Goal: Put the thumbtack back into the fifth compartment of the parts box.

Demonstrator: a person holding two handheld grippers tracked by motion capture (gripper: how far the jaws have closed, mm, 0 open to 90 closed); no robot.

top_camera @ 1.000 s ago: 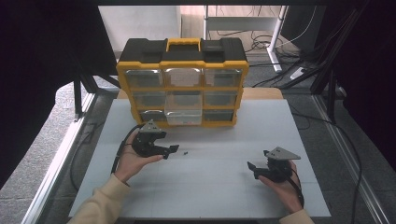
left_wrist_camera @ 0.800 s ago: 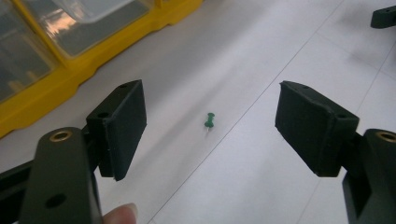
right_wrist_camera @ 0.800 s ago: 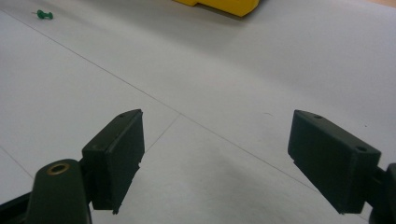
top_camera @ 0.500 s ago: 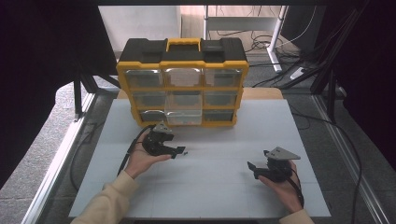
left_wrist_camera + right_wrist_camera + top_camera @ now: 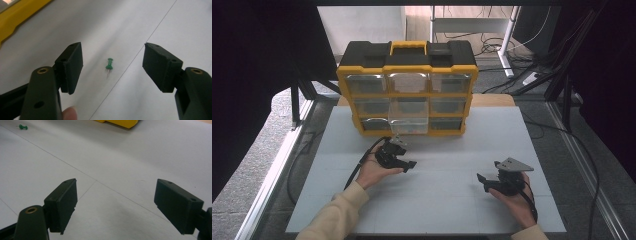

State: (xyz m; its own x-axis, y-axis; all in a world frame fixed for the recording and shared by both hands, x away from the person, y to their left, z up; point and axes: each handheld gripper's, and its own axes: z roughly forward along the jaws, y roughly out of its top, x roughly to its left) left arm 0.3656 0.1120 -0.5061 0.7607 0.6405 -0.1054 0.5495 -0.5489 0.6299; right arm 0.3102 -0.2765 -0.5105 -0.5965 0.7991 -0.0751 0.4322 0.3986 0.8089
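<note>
I hold my left gripper [image 5: 112,67] wide open above the green pushpin [image 5: 109,65], which lies on the desk [image 5: 452,150] near the yellow organizer [image 5: 407,90]. My right gripper [image 5: 115,205] is open and empty.

In the high view, the table [image 5: 522,135] takes up the middle and lower frame, and the drawer cabinet [image 5: 407,87] stands at its far edge, upper centre. One drawer [image 5: 408,122] juts forward from the cabinet's lower middle. The left gripper [image 5: 412,164] sits just below that drawer, centre-left of the frame; the right gripper [image 5: 480,177] rests on the table at lower right, well apart from it.

In the left gripper view, a pushpin [image 5: 109,65] lies on the table at frame centre, between the two jaws, with the cabinet's edge in the upper left corner.

In the right gripper view, the pushpin [image 5: 23,127] lies in the upper left corner, far beyond the jaws, and the cabinet's base sits at the top centre.
</note>
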